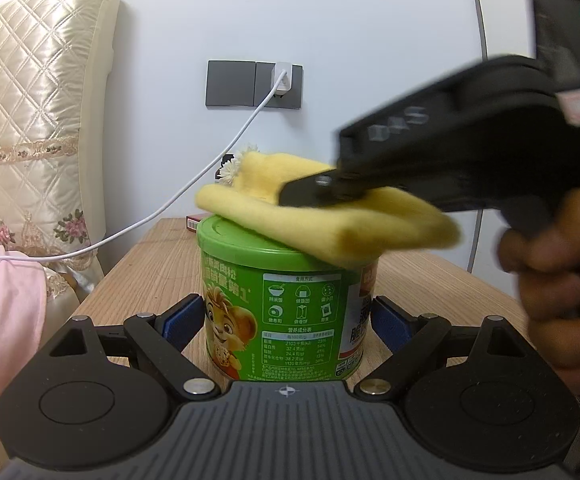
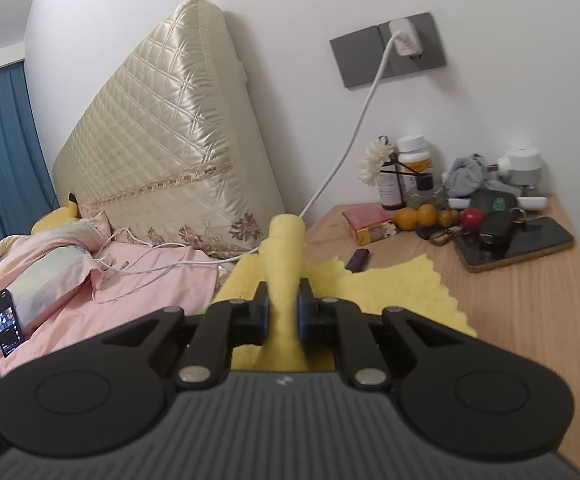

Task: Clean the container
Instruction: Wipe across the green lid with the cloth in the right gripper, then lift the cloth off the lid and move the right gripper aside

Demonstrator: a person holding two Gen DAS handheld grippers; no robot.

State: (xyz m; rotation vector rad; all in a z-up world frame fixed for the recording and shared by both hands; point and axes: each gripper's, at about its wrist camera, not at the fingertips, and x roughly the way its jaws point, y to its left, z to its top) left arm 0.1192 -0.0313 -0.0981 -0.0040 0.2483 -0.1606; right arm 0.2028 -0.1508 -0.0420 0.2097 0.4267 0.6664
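Observation:
A green round container (image 1: 286, 308) with a green lid stands upright on the wooden bedside table (image 1: 162, 264). My left gripper (image 1: 288, 316) is shut on the container, its blue pads against both sides. My right gripper (image 2: 283, 308) is shut on a folded yellow cloth (image 2: 286, 264). In the left wrist view the right gripper (image 1: 309, 192) comes in from the right and the yellow cloth (image 1: 329, 224) lies on the container's lid, covering its right part.
The table's back right holds bottles (image 2: 413, 164), oranges (image 2: 417, 216), a red box (image 2: 369, 224), keys, a phone (image 2: 517, 244) and a small dark item (image 2: 357, 260). A white charging cable (image 2: 353, 140) runs from the wall socket to the bed (image 2: 90, 280) on the left.

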